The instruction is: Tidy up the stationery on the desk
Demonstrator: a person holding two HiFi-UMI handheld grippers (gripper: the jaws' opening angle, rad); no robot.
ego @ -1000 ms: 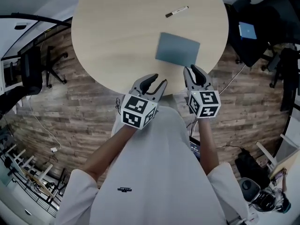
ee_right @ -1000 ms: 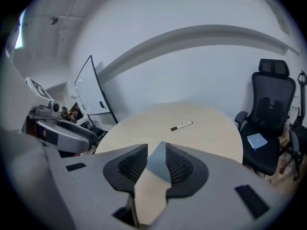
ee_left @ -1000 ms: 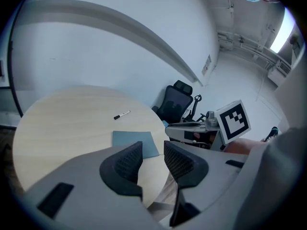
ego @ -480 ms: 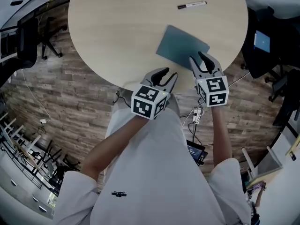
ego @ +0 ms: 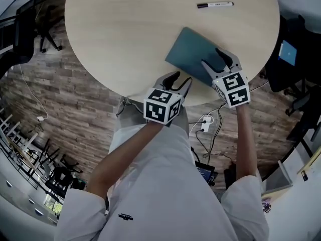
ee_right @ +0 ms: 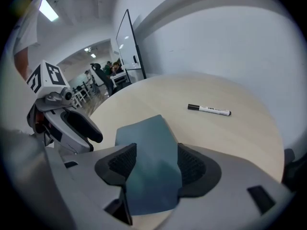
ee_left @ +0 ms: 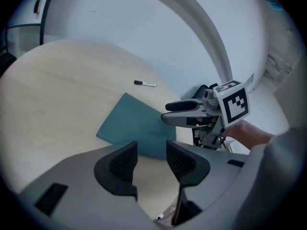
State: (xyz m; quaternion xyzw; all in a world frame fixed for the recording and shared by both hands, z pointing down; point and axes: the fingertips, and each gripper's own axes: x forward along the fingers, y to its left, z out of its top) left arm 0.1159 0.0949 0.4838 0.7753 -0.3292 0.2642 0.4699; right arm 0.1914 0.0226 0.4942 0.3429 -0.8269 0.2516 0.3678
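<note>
Round table (ego: 125, 34): right gripper (ego: 211, 57) jaws spread astride teal notebook (ego: 188, 48), perhaps touching; left gripper (ego: 180, 78) jaws apart, empty.

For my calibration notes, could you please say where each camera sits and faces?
Head view: on the person's head, facing steeply down at table, teal notebook, marker; shows forearms, left tongs, right tongs.
Left gripper view: on left tongs, facing across table; shows its open jaws, right tongs.
Right gripper view: on right tongs, facing along notebook; shows its open jaws, left tongs.
All share notebook, marker.
</note>
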